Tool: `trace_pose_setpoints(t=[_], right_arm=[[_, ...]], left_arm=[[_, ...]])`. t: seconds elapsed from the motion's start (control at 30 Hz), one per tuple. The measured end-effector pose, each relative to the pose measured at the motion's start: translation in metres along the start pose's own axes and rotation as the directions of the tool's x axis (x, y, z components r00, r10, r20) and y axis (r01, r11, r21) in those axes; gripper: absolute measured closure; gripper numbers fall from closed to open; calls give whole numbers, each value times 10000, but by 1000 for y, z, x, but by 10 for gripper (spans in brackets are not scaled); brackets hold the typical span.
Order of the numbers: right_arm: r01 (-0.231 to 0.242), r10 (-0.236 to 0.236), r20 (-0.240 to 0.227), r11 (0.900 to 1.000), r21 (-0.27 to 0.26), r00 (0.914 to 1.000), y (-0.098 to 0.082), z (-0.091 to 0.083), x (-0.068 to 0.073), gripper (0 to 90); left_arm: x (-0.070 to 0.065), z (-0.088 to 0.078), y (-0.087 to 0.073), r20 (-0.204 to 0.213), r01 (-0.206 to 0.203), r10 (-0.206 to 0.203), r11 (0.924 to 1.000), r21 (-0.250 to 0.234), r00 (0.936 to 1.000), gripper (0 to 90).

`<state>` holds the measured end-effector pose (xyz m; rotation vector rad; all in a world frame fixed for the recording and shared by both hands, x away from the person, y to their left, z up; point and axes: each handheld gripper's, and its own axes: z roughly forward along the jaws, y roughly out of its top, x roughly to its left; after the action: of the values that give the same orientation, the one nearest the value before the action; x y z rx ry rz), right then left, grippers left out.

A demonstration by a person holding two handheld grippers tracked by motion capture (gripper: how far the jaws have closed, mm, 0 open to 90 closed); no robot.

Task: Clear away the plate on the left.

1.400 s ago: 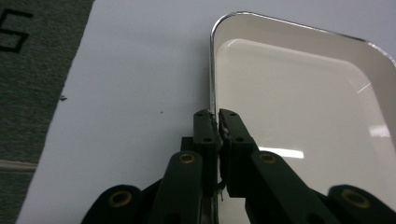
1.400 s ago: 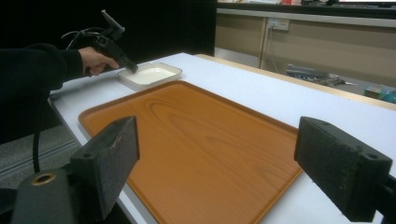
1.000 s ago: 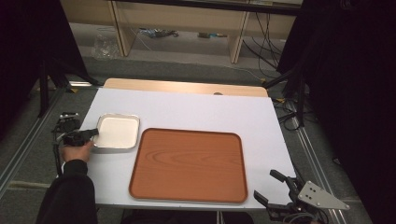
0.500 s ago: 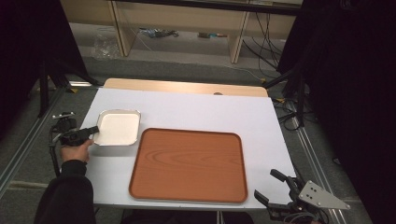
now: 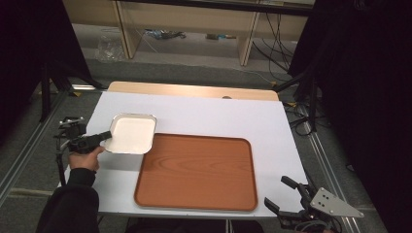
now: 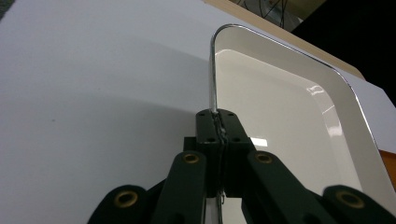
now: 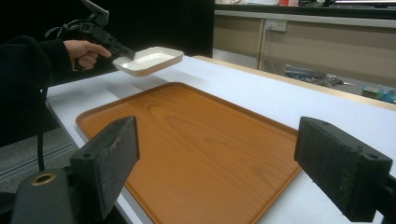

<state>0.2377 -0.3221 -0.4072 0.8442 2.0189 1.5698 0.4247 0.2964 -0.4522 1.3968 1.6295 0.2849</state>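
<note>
A white square dish (image 5: 130, 134) with a thin metal rim hangs in the air over the table's left part, beside the far left corner of the wooden tray (image 5: 197, 171). My left gripper (image 5: 105, 135) is shut on the dish's near left rim (image 6: 214, 100). From the right gripper view the dish (image 7: 150, 60) is clearly lifted off the white tabletop, with the tray (image 7: 196, 140) in front. My right gripper (image 5: 283, 195) stands open off the table's front right corner, its pads (image 7: 110, 149) wide apart and holding nothing.
The white tabletop (image 5: 243, 116) has a wooden strip along its far edge. Beyond it stand low shelves and loose cables on the floor. Metal rails run along both sides of the table.
My left gripper has lifted the white dish off the table and carried it right and a little forward, toward the tray's far left corner. The right gripper has barely moved.
</note>
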Motion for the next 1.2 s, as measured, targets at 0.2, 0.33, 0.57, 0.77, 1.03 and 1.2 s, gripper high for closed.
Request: trace_pose_setpoints(t=[0.2, 0.33, 0.57, 0.77, 1.03, 1.2], right_arm=[[-39, 39, 17, 10000, 40, 10000, 0, 0, 0, 150], [-75, 76, 63, 9997, -242, 10000, -1, 2, 1, 150], [-354, 355, 37, 9991, -250, 9994, -1, 2, 3, 150], [-76, 78, 111, 9997, -233, 9999, -1, 1, 1, 149], [-94, 94, 0, 9996, -269, 10000, 0, 1, 1, 150], [-53, 52, -32, 9995, -321, 10000, -1, 2, 1, 149]], left_arm=[[-25, 4, -9, 655, -330, 308, 9990, 316, 9974, 883], [-42, 7, -16, 1123, -672, 602, 9959, 603, 9918, 883], [-74, 16, -38, 1835, -1361, 1128, 9834, 1198, 9765, 883], [-95, 21, -52, 2335, -1840, 1445, 9703, 1571, 9616, 883], [-112, 32, -67, 2470, -2229, 1726, 9556, 1928, 9535, 883], [-122, 39, -76, 2631, -2494, 1873, 9415, 2268, 9464, 884]])
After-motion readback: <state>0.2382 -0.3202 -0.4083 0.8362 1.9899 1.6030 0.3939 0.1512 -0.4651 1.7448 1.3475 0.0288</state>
